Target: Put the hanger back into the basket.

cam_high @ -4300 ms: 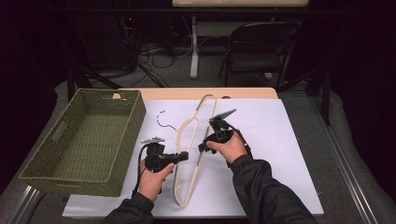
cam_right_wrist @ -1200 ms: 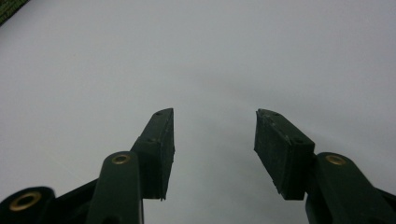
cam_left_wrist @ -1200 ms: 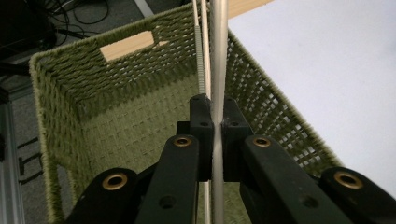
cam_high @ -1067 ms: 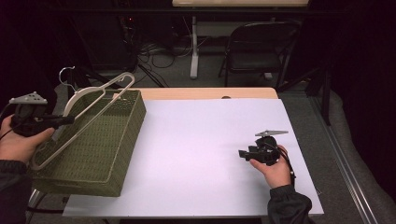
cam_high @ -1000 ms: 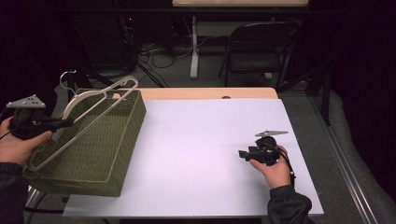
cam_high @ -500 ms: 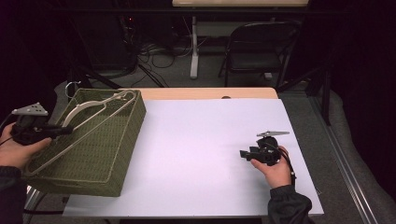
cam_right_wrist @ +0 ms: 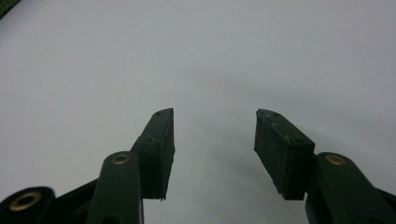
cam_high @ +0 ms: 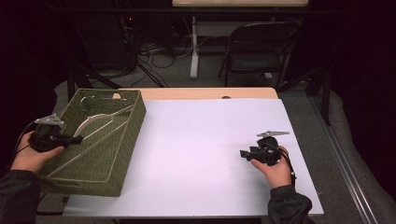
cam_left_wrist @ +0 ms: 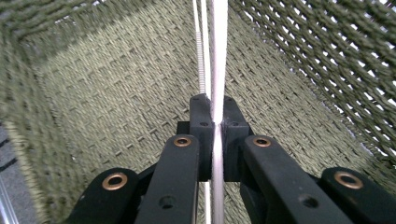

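Left gripper fingers clamped on hanger inside basket at nine o'clock; right gripper fingers wide over tabletop.

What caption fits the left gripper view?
Left gripper clamps a white hanger inside the green woven basket.

At the table's left edge, the left gripper reaches over the near wall of the green woven basket, clamped on a pale clothes hanger that lies slanted inside. The right gripper rests well apart on the white tabletop, pointing left.
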The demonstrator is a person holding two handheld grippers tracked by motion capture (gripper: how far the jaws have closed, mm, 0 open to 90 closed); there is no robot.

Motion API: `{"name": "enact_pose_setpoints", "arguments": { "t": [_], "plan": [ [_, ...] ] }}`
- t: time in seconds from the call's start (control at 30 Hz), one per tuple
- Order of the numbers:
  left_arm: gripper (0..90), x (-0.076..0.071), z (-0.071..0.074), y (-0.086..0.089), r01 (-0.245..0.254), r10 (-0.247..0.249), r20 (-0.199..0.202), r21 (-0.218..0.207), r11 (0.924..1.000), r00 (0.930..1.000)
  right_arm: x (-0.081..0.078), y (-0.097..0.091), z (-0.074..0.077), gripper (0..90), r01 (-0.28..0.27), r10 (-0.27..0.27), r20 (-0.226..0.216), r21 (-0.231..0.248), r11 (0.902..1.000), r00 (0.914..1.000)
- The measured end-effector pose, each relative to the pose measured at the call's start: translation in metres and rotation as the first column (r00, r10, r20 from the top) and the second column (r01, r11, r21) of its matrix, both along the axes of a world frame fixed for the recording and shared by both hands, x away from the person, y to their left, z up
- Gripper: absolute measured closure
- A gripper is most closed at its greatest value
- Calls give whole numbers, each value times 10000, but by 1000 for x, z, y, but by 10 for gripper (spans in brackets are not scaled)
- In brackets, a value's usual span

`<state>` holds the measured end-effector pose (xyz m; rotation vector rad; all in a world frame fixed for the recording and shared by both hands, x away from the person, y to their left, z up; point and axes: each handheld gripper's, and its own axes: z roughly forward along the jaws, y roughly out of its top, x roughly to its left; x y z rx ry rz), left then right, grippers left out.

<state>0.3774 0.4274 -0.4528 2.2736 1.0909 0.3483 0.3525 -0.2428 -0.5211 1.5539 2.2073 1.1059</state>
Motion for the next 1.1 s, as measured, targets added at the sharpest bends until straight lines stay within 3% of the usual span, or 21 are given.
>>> {"name": "enact_pose_setpoints", "arguments": {
  "t": [0.17,0.33,0.53,1.0,1.07,1.1],
  "plan": [
    [868,1,-7,0,-57,57,62,-59,10000,10000,-2,-1,1,474,14,-15,110,53,10000,9999],
    [867,2,-17,2,-150,149,-203,-47,9999,9997,-2,-2,1,474,28,-30,114,99,9999,9999],
    [866,3,-27,-1,17,30,-796,590,9983,9968,-2,-2,0,473,31,-31,-32,24,10000,10000],
    [851,3,-26,1,-213,257,-667,658,9976,9974,-2,-2,-1,473,39,-39,7,64,10000,10000],
    [833,2,-25,1,-345,385,-566,702,9969,9977,-2,-2,-1,473,32,-32,-2,62,10000,10000],
    [779,2,-25,2,-445,477,-468,665,9968,9978,-2,-2,-1,473,28,-28,-11,51,10000,10000]
  ]
}}
